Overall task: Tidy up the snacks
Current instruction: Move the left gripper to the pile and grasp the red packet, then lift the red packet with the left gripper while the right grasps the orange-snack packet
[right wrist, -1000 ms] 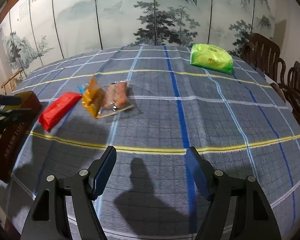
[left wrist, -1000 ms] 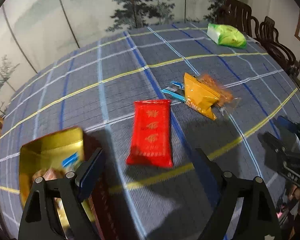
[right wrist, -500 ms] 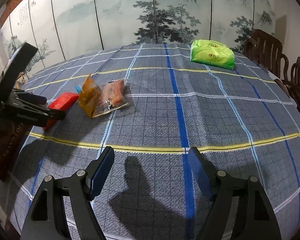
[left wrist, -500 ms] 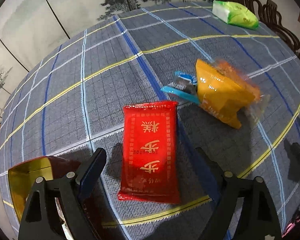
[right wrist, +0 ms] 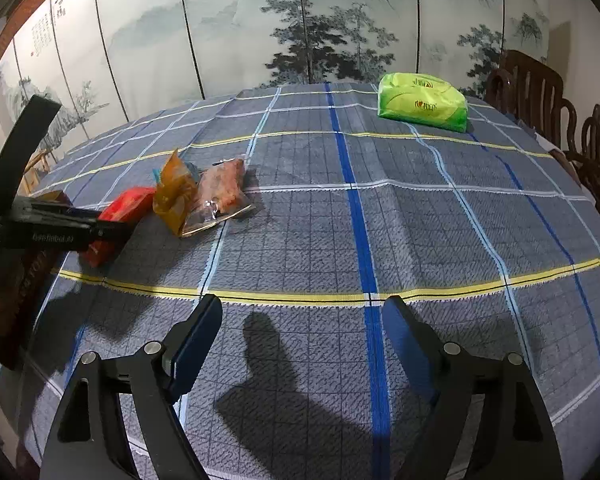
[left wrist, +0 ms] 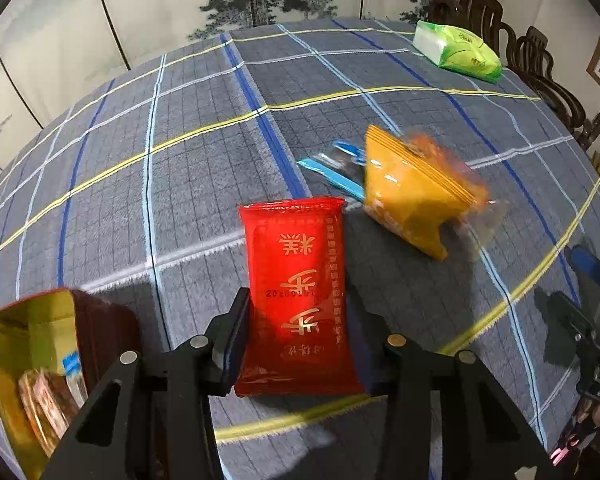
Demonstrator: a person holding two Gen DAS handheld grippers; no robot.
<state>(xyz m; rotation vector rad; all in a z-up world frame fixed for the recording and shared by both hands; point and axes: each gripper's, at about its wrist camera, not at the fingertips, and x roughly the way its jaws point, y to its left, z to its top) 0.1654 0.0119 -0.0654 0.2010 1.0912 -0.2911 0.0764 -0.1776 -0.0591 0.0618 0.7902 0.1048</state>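
Two grippers in play, but only the left one (left wrist: 296,344) had anything to do with a snack. Its jaws had narrowed in around the near end of the red pack (left wrist: 298,300), one pad along each long edge. We couldn't tell whether they were actually squeezing or just touching, so we called it undecided. The pack itself lay flat on the cloth (left wrist: 180,168), just right of the tin (left wrist: 32,364).

What worried us: the wrapper looked slick and puffy, and the grip sat right at the tail end. Lifted from there, the far end could droop, or the whole thing could squirt out sideways. The tin opening also looked narrow next to the pack, so a crooked carry might catch the rim.

The right gripper (right wrist: 300,344) hung over bare cloth with its jaws wide apart and nothing between them.

Views differed a fair bit. The left cam looked into the tin, where a few wrapped pieces already sat, and showed a blue wrapper (left wrist: 332,172) tucked behind the orange bag (left wrist: 408,196). The right cam gave only the tin's dark outer side, partly blocked by the left gripper, but showed the clear bag (right wrist: 220,196) beside the orange one properly. The green pack (right wrist: 422,102) sat well apart at the far edge.
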